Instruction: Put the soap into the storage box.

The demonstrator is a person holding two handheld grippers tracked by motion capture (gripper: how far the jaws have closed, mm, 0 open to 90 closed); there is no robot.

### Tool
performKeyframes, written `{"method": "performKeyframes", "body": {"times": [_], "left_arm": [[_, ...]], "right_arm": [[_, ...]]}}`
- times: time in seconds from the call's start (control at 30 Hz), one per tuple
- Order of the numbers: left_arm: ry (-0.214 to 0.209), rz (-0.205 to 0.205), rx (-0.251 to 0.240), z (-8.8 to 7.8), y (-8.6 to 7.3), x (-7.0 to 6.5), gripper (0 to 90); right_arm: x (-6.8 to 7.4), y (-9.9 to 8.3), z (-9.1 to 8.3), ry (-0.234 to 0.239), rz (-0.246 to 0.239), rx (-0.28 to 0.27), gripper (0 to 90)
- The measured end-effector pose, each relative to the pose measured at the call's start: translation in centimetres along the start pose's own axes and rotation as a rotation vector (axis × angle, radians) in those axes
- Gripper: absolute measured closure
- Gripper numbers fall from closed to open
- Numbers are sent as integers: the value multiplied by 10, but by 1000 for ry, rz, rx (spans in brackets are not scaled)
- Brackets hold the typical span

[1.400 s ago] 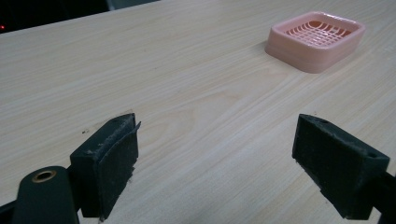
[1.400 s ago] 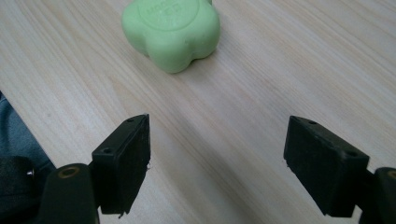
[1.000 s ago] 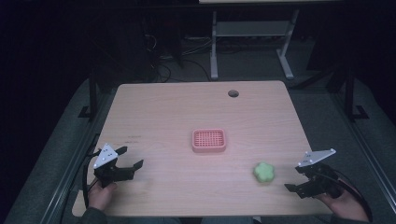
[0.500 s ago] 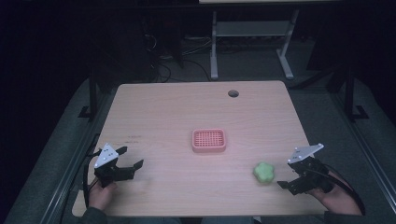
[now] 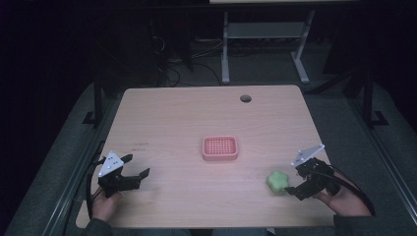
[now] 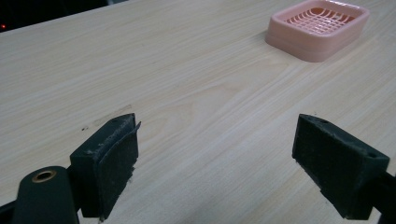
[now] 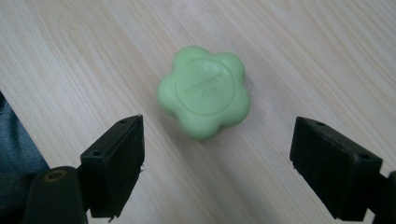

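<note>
A green flower-shaped soap (image 5: 278, 181) (image 7: 204, 95) lies flat on the wooden table (image 5: 196, 113) at the front right, with raised lettering on its top. My right gripper (image 5: 294, 181) (image 7: 219, 163) is open right beside it, its jaws spread wide with the soap just ahead of the gap and touching neither jaw. A pink slotted soap dish (image 5: 220, 148) (image 6: 317, 28) sits empty at the table's middle. Held low over bare wood at the front left, my left gripper (image 5: 136, 165) (image 6: 219, 163) is open and points towards the dish.
A round cable hole (image 5: 245, 98) is cut in the table near its far edge. Behind the table stands a desk frame with white legs (image 5: 225, 49), with cables on the dark floor. The table's front edge runs close under the right gripper.
My right gripper has moved left across the table, up to the green soap. The left gripper, the soap and the dish have stayed in place.
</note>
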State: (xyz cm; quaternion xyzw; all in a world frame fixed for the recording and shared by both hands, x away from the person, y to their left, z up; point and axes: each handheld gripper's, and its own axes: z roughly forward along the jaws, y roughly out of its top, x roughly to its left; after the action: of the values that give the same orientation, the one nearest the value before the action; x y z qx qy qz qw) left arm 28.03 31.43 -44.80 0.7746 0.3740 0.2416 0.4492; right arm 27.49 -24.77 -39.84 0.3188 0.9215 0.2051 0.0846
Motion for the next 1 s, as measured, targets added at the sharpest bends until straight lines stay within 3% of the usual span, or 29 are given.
{"method": "performKeyframes", "body": {"times": [0.77,1.0], "left_arm": [[-5,3,11,1,0,-1,141],[-6,-1,14,1,0,-1,142]], "right_arm": [[3,28,32,43,-51,76,152],[1,30,42,43,-43,117,152]]}}
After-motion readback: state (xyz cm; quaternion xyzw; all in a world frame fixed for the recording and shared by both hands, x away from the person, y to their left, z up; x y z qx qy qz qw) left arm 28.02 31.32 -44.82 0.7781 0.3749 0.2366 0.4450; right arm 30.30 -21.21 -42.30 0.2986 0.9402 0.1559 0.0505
